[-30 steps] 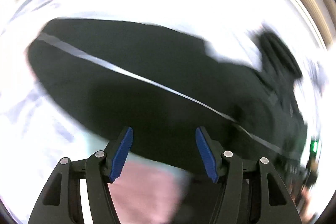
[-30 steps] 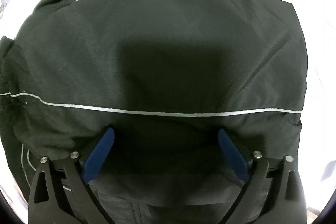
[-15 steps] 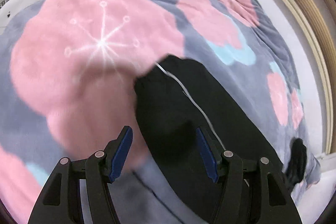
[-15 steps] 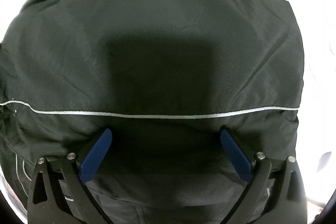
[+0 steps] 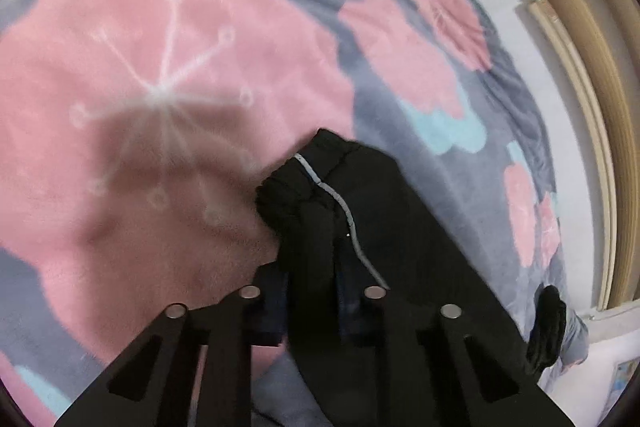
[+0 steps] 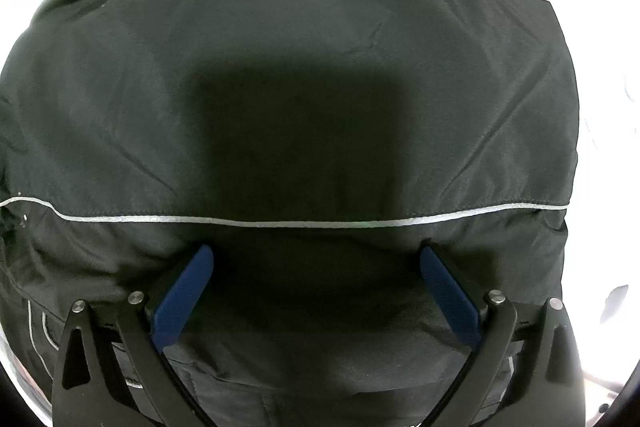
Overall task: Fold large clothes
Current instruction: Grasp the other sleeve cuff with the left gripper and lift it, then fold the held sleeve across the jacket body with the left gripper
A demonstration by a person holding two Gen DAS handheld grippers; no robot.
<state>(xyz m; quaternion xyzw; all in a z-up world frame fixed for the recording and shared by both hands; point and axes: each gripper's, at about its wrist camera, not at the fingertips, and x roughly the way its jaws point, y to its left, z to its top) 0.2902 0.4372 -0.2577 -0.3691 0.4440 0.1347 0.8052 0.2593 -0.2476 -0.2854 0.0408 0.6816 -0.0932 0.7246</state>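
The left claw (image 5: pixel 311 301) has just clamped down: half a second ago its blue pads stood well apart over the end of the black sleeve (image 5: pixel 316 187), and now they are clenched on a bunched fold of that sleeve near its cuff, the dark cloth squeezed up between them. That reads as the grasp that starts the next fold, with the sleeve likely to be carried in over the body of the garment. The sleeve runs from the claw toward the near right across a fleecy blanket (image 5: pixel 160 87) of pink and grey on a bed, a thin pale piping line (image 5: pixel 347 215) along it. The right claw (image 6: pixel 316 287) has scarcely shifted; it hangs released, pads wide, pointing down over the broad black jacket (image 6: pixel 300 67), whose silver piping (image 6: pixel 280 223) crosses just beyond the pads. Whether those pads touch the cloth cannot be told. The left pads themselves are almost lost in shadow and cloth, the left view is blurred, the jacket's edges run out of frame in the right view, and the bed around it is washed out white.
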